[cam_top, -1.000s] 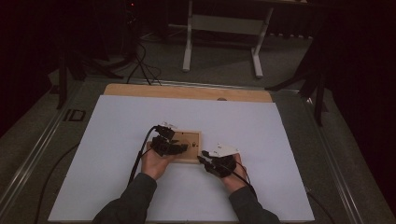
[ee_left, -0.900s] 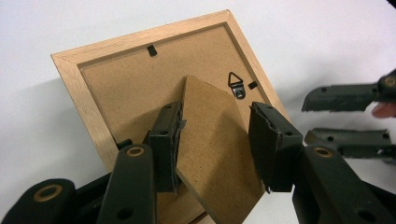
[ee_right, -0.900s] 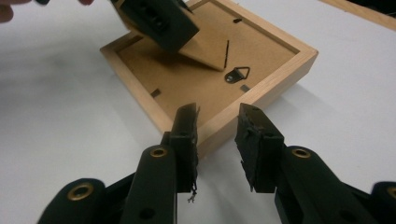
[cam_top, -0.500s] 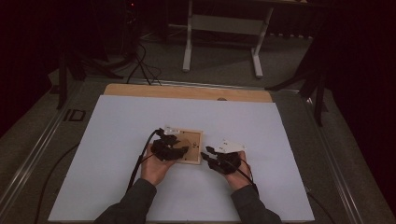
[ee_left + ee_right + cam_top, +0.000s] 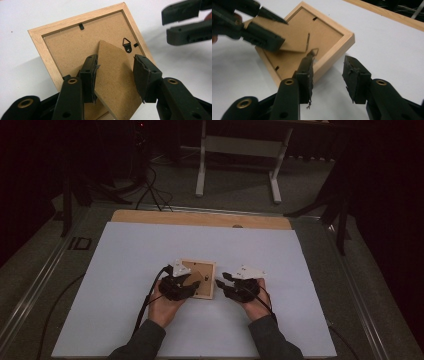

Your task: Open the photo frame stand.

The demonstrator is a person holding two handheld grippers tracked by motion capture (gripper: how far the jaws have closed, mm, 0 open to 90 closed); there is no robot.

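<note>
I am looking down on a table covered by a large white sheet (image 5: 150,250), with a strip of bare wood along its far edge. Near the middle of the sheet, a little toward me, lies a small wooden picture frame (image 5: 199,278), face down, so its brown backing board faces up.

My left gripper (image 5: 186,287) sits over the near left part of the frame. My right gripper (image 5: 226,282) rests just beside the frame's right edge, apart from it.

In the left gripper view, the frame's fold-out stand flap (image 5: 116,75) is raised off the backing and stands between the two black jaws. The jaws are about half open. The left pad touches the flap's edge, while the right pad seems just clear of it, so I cannot say the flap is firmly pinched. A small metal hanging ring (image 5: 127,45) lies on the backing beyond the flap.

In the right gripper view, the jaws have just been opening and now stand roughly half open with nothing between them; only white sheet shows in the gap, with the frame's corner (image 5: 348,37) just ahead.

I judge the step in hand to be working the stand open at the back of the frame. Next, the left jaws should close gently on the flap, while the right gripper steadies the frame's edge so it does not slide.
</note>
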